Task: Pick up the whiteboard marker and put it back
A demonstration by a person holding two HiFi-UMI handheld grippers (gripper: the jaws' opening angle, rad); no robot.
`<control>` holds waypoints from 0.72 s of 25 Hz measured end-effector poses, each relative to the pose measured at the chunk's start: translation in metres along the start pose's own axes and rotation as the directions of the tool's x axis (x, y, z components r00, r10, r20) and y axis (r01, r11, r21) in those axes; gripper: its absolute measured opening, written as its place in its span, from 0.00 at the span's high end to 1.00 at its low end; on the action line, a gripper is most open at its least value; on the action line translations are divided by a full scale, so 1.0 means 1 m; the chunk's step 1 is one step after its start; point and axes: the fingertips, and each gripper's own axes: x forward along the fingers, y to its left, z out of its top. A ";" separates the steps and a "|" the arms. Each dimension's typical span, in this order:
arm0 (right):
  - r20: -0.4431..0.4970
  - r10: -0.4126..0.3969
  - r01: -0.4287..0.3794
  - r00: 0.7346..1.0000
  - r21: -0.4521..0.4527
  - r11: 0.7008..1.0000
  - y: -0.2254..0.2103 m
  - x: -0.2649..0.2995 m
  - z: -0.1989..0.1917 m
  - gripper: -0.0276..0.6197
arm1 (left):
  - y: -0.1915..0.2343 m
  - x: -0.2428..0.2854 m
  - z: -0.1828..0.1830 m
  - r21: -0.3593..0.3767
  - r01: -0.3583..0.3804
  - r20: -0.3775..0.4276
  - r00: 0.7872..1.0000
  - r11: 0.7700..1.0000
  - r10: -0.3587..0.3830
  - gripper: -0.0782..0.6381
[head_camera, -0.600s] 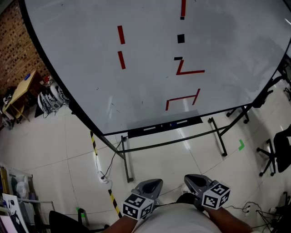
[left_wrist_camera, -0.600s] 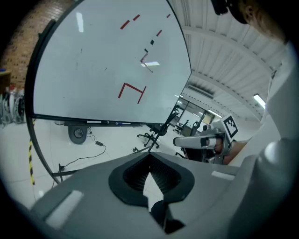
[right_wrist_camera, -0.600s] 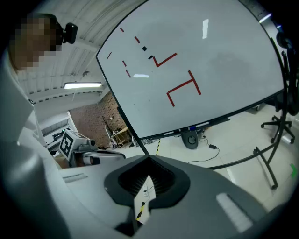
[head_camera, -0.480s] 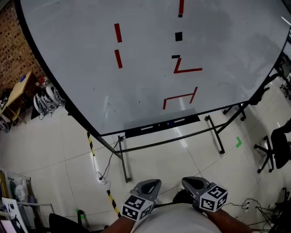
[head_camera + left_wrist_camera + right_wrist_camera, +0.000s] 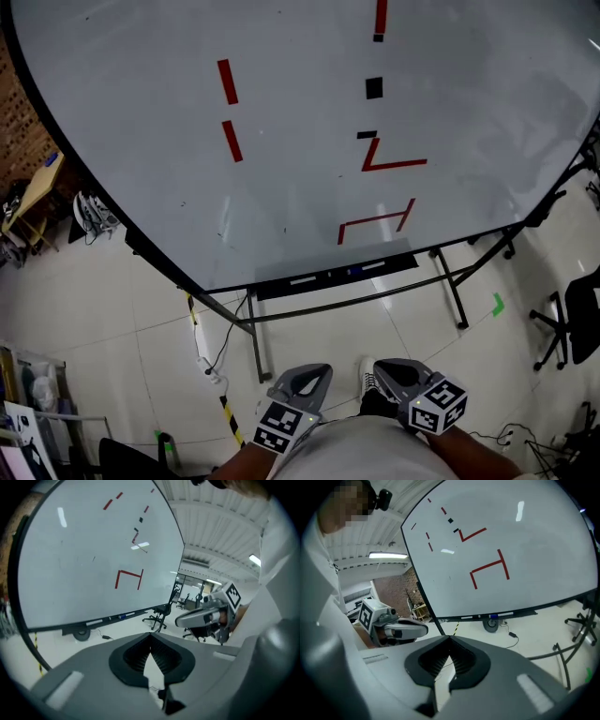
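Observation:
The big whiteboard [image 5: 281, 141] with red strokes stands ahead on a wheeled frame. Its black tray [image 5: 337, 275] runs along the lower edge and holds a blue-capped marker [image 5: 354, 272] between white pens or erasers. The same blue-capped marker [image 5: 121, 617] shows small in the left gripper view, and the marker [image 5: 491, 616] also in the right gripper view. My left gripper [image 5: 317, 372] and right gripper [image 5: 382, 367] are held low, close to my body and well short of the tray. Both are shut with nothing between the jaws.
Black office chairs [image 5: 572, 323] stand at the right. A yellow-black striped pole [image 5: 225, 408] and a cable [image 5: 211, 361] lie on the tiled floor to the left. A desk with clutter [image 5: 37, 187] stands against the brick wall. A green tape mark [image 5: 497, 303] is on the floor.
The head view has shifted, so the whiteboard and its tray sit a little lower and fill more of the picture. A shoe now shows between the grippers. Both grippers stay shut.

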 end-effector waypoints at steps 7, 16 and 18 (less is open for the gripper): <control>-0.024 0.111 -0.113 0.994 -0.138 0.984 -0.058 0.030 0.055 0.95 | 0.028 0.055 0.039 0.066 -0.139 0.001 0.990 0.988 0.139 0.87; -0.088 0.223 -0.237 0.971 -0.196 0.952 -0.116 0.034 0.082 0.95 | 0.060 0.101 0.068 0.130 -0.320 -0.045 0.944 0.939 0.328 0.87; -0.090 0.231 -0.243 0.969 -0.164 0.956 -0.123 0.034 0.079 0.95 | 0.060 0.107 0.065 0.158 -0.327 -0.070 0.938 0.932 0.341 0.87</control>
